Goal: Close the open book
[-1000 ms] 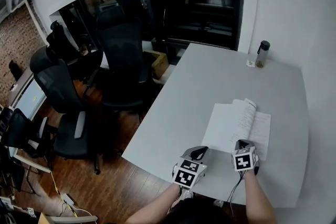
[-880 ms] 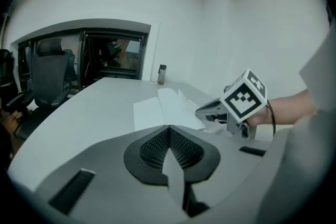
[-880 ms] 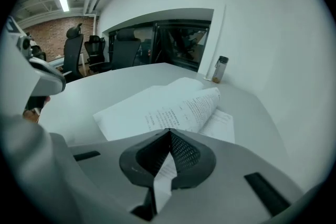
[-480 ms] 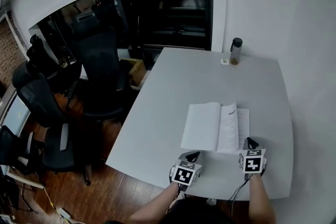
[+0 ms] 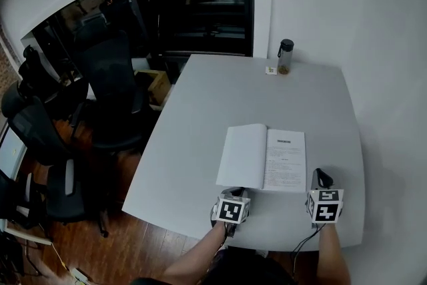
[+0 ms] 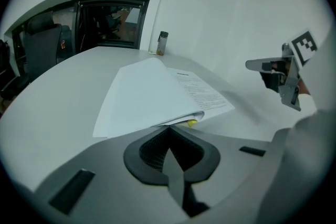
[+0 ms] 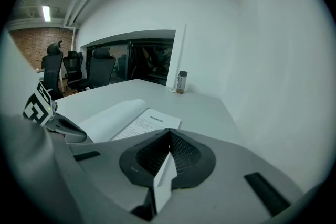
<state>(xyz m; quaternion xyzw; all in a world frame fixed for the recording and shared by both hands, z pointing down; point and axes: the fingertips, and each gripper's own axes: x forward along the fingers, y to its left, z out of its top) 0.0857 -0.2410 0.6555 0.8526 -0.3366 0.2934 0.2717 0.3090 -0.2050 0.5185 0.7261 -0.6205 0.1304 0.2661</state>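
Observation:
The open book (image 5: 261, 158) lies flat on the white table (image 5: 200, 117), blank page to the left, printed page to the right. My left gripper (image 5: 233, 193) is shut and sits at the book's near left corner. In the left gripper view its tips (image 6: 169, 131) point at the near edge of the book (image 6: 157, 97), where a small yellow bit (image 6: 192, 123) shows under the pages. My right gripper (image 5: 321, 175) is shut with nothing in it, just off the book's near right corner. In the right gripper view the book (image 7: 131, 118) lies ahead and left of the gripper (image 7: 168, 132).
A dark-capped bottle (image 5: 285, 57) and a small tag (image 5: 271, 70) stand at the table's far edge by the wall. Black office chairs (image 5: 107, 97) crowd the floor to the left. The wall runs close along the table's right side.
The pages that stood up at the book's spine now lie flat. My right gripper has moved right, off the book. My left gripper has come down to the book's near left corner.

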